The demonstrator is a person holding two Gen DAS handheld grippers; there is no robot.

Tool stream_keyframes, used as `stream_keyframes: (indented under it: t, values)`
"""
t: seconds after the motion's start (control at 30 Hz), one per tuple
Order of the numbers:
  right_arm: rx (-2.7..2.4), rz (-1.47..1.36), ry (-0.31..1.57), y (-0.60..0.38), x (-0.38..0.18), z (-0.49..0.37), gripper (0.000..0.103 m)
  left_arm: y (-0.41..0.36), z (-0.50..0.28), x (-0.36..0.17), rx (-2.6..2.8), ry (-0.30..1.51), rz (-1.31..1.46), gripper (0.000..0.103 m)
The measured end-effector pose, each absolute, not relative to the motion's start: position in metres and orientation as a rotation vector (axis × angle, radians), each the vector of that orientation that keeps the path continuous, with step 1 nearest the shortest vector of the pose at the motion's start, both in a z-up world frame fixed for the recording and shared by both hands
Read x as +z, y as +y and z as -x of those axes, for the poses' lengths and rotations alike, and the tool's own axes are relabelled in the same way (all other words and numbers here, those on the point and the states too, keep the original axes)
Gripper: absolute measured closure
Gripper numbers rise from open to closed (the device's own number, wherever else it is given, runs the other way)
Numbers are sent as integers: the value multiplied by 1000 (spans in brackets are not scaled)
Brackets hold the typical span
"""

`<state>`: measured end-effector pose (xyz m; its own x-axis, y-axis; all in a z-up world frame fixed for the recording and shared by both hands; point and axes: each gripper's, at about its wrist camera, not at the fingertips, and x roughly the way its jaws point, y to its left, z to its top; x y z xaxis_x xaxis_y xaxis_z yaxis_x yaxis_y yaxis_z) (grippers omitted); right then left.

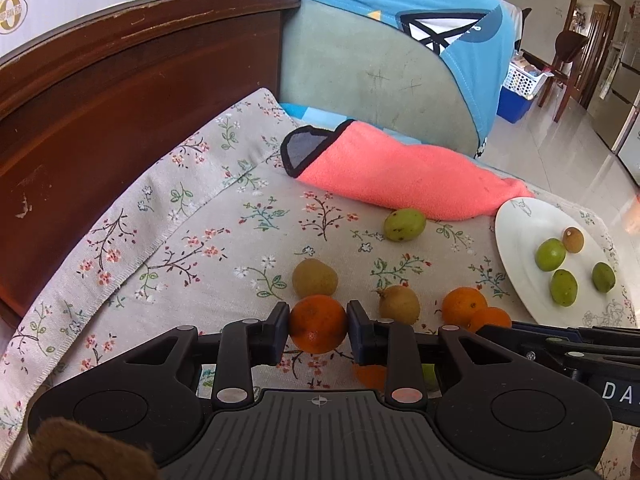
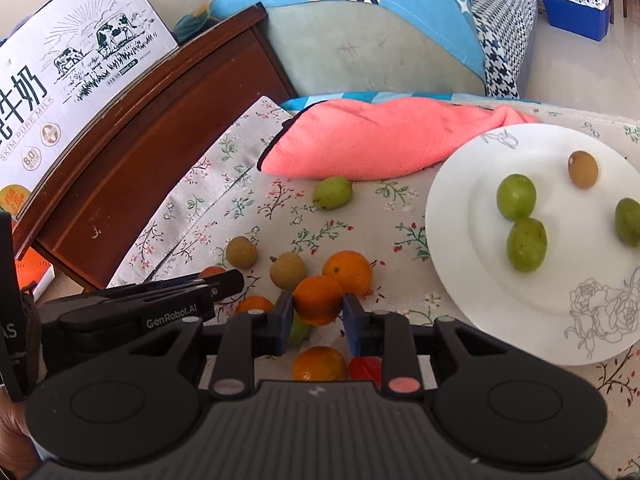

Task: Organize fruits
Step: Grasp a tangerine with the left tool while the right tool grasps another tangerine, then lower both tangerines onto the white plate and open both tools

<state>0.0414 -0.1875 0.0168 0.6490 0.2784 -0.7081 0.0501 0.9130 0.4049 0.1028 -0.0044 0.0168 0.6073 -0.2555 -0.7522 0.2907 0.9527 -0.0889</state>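
My left gripper (image 1: 318, 324) is shut on a small orange (image 1: 318, 322) just above the floral cloth. My right gripper (image 2: 318, 304) is shut on another small orange (image 2: 318, 300). More oranges lie loose close by: one (image 2: 348, 272) beyond the right fingers, one (image 2: 319, 364) under them. Two brownish longans (image 2: 241, 252) (image 2: 288, 271) and a green fruit (image 2: 332, 193) rest on the cloth. The white plate (image 2: 460, 240) at the right holds three green fruits (image 2: 516, 197) and one longan (image 2: 583, 169).
A pink towel (image 2: 372, 140) lies across the back of the cloth. A dark wooden cabinet (image 1: 120, 120) with a milk carton box (image 2: 72, 80) stands at the left. A green cushioned chair (image 1: 360, 80) is behind. A red fruit (image 2: 365, 366) sits under the right gripper.
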Motion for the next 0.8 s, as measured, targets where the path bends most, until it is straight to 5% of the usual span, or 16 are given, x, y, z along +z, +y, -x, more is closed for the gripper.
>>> stream_keyframes:
  t: [0.8]
  values:
    - [-17,-482,717,-255,52,-17,76,-64,-83,48,-457,747,-34,75]
